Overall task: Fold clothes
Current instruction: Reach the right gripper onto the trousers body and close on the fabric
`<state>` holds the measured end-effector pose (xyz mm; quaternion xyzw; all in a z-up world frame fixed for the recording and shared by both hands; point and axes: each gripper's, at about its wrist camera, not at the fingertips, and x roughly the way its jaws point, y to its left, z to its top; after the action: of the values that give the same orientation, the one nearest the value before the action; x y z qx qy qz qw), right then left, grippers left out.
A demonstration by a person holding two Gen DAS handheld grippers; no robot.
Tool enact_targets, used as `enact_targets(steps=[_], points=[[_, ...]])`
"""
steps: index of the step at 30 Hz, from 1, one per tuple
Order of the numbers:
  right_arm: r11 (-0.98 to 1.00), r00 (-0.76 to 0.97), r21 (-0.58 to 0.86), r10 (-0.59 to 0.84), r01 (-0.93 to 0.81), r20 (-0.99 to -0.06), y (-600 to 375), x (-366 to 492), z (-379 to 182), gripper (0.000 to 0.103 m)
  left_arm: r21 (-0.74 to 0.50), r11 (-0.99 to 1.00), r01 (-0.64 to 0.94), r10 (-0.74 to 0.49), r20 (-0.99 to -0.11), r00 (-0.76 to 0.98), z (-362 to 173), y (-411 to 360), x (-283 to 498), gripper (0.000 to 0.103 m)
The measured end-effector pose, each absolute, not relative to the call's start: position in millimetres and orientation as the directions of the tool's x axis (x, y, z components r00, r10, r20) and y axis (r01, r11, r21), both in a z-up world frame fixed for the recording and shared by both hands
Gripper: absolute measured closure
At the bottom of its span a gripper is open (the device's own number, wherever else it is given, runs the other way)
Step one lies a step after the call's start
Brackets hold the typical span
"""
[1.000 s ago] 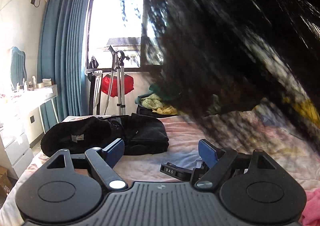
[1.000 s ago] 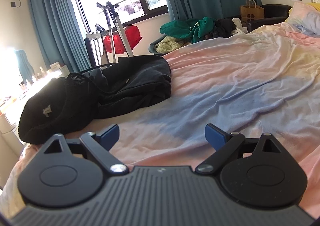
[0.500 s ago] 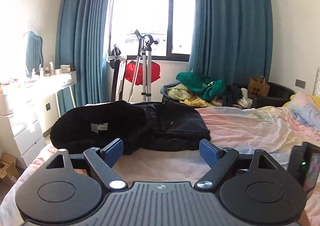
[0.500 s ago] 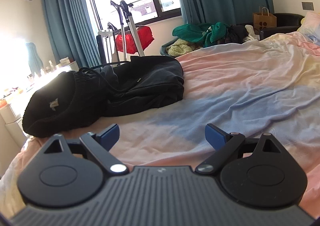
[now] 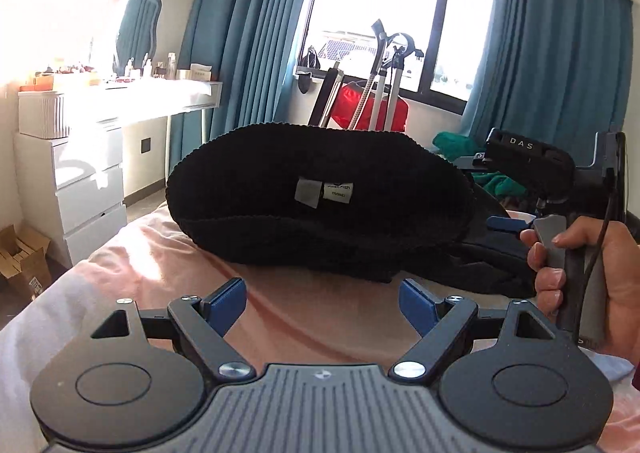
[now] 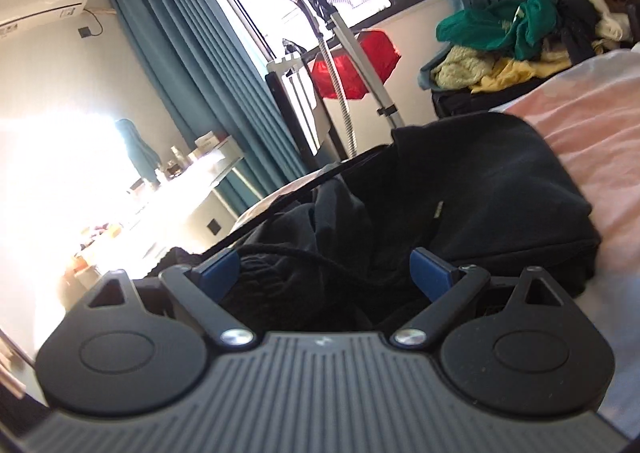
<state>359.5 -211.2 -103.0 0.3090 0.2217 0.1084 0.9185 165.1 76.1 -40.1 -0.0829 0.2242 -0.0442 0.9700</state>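
My left gripper (image 5: 322,303), spread and empty, faces the black knit garment (image 5: 320,197) on the bed (image 5: 132,253); my right gripper (image 6: 324,273), spread, straddles black clothes (image 6: 480,205). Risk: pinching several tangled layers together.

Left hand-held gripper (image 5: 322,299), jaws spread wide, empty; right hand-held gripper (image 6: 324,273), jaws likewise apart, handle clasped by right hand (image 5: 592,277).

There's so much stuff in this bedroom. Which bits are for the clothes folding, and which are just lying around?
For the job:
black fleece garment
smooth black garment
left gripper
right gripper
bed

Lying about:
clothes heap by the window
garment steamer
dressing table
cardboard box
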Motion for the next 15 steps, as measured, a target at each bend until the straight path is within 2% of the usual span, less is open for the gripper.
enact_targets(steps=[1,4,10,12,15], points=[[0.761,0.865,0.645,0.372,-0.075,-0.337,-206.4,368.1,-108.5,0.010,-0.192,0.980,0.041,-0.122,-0.433,0.893,-41.4,78.8,166.4,0.018],[0.735,0.832,0.671,0.431,-0.100,-0.348,-184.4,389.3,-116.1,0.033,-0.232,0.973,0.021,-0.126,-0.449,0.885,-42.2,84.7,169.4,0.018],[0.727,0.774,0.649,0.538,-0.225,-0.334,-115.5,442.4,-82.1,0.033,-0.258,0.966,0.002,-0.117,-0.430,0.895,-36.5,96.5,161.6,0.018],[0.762,0.737,0.597,0.550,-0.250,-0.392,-84.8,464.1,-68.9,0.032,-0.253,0.968,-0.004,-0.110,-0.437,0.893,-36.6,96.3,160.1,0.018],[0.862,0.714,0.403,0.490,-0.309,-0.501,-44.9,473.9,-45.0,0.032,-0.242,0.970,-0.016,-0.097,-0.445,0.890,-38.6,95.7,159.2,0.018]])
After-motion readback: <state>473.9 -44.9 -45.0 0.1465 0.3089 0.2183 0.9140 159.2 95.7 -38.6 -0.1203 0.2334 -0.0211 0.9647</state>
